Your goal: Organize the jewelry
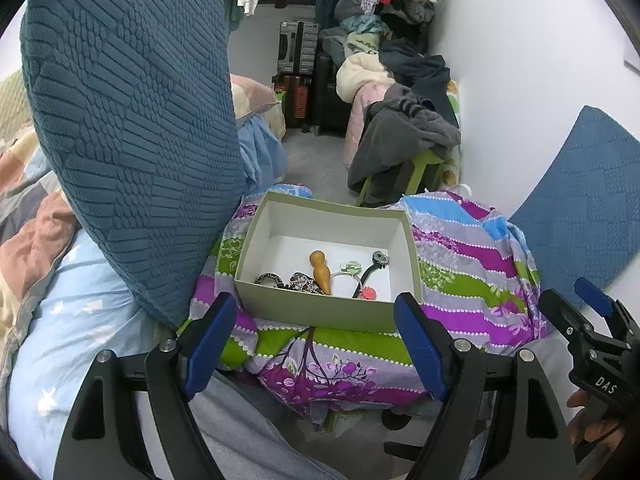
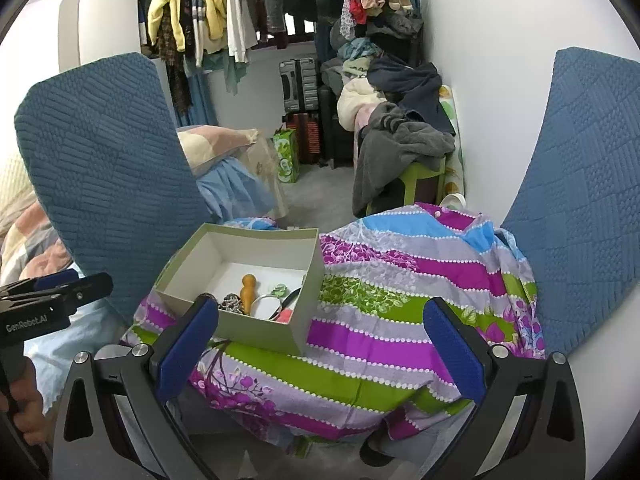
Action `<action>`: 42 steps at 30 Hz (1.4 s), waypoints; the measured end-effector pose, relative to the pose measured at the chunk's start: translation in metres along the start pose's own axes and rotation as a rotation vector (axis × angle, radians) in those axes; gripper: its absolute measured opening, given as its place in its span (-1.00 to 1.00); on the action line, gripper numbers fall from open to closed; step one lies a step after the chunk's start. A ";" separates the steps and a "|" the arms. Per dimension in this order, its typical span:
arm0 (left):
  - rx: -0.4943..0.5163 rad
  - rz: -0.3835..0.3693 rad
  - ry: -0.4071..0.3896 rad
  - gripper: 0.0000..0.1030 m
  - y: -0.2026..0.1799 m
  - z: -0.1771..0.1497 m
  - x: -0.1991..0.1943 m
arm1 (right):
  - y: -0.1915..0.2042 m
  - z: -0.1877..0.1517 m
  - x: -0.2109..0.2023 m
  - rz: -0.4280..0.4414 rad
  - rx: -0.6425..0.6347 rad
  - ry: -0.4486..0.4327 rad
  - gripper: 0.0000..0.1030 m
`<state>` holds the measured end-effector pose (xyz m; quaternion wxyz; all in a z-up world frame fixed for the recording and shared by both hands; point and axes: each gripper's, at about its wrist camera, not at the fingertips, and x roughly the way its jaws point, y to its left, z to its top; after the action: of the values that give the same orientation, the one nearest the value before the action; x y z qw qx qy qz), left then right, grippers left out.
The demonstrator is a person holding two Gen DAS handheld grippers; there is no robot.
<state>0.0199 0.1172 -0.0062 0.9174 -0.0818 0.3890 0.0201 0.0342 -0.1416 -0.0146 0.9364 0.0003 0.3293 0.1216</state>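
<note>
One open cardboard box [image 1: 320, 312] sits on one striped floral cloth [image 1: 460, 264], nearer the cloth's left edge. Inside the box, toward its near wall, lie about six pieces: one wooden gourd-shaped piece [image 1: 320, 272], one dark patterned bangle [image 1: 269, 279] at the left, one tangle of beaded chain [image 1: 303, 282] whose strands cannot be counted, one thin silver ring-shaped hoop [image 1: 342, 278], one black cord with a round pendant [image 1: 379, 258] toward the right wall, and one pink round charm [image 1: 368, 293]. Two blue quilted cushions [image 2: 100, 176] [image 2: 580, 208] flank the cloth, one past each side edge. Two grippers show, a left gripper [image 1: 316, 344] and a right gripper [image 2: 320, 348], each with two blue pads
</note>
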 end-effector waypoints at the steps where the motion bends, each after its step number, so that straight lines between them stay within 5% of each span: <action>1: 0.001 -0.002 -0.003 0.58 0.000 0.000 0.000 | 0.000 0.000 0.000 -0.001 -0.001 0.002 1.00; 42: 0.039 -0.010 0.001 0.58 -0.010 -0.002 -0.002 | -0.003 -0.008 -0.004 -0.026 0.025 -0.014 1.00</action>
<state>0.0185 0.1073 -0.0046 0.9188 -0.0659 0.3891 0.0077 0.0272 -0.1465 -0.0188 0.9400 0.0086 0.3244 0.1053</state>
